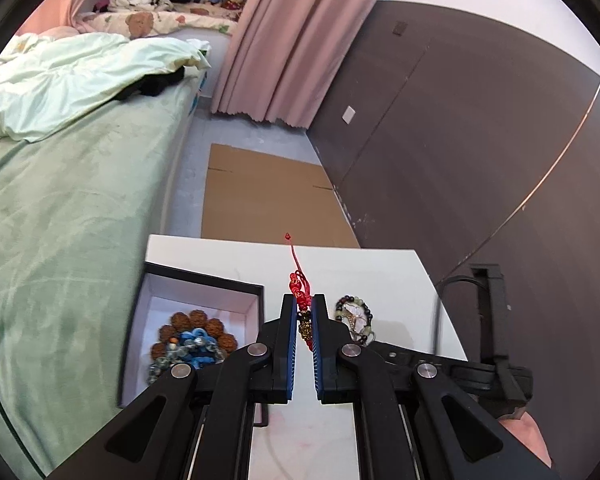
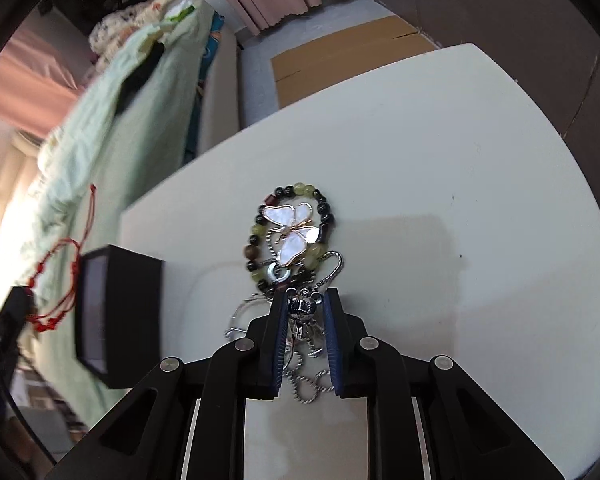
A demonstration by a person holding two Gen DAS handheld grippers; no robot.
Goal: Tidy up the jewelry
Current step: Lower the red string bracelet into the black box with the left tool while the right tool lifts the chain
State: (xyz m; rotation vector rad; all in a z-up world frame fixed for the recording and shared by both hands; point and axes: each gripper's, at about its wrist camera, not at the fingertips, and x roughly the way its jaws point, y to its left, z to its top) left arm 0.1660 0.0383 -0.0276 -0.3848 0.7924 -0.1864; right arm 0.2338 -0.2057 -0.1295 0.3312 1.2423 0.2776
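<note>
My left gripper [image 1: 304, 307] is shut on a red cord bracelet [image 1: 300, 292] with a gold charm, held above the white table [image 1: 228, 256]; the bracelet also shows in the right wrist view [image 2: 56, 280]. To its left stands an open black jewelry box [image 1: 204, 300] with brown and blue bead bracelets [image 1: 192, 340] inside. My right gripper [image 2: 305, 300] is shut on a silver bear pendant [image 2: 303, 306] of a silver chain [image 2: 306, 384] lying on the table. Just beyond lie a dark-and-green bead bracelet [image 2: 324, 208] and a white butterfly pendant [image 2: 290, 232].
A bed with a green cover [image 1: 72, 208] runs along the left of the table. Flat cardboard [image 1: 268, 196] lies on the floor beyond the table. A dark wall panel [image 1: 460, 140] is on the right, pink curtains [image 1: 292, 40] behind.
</note>
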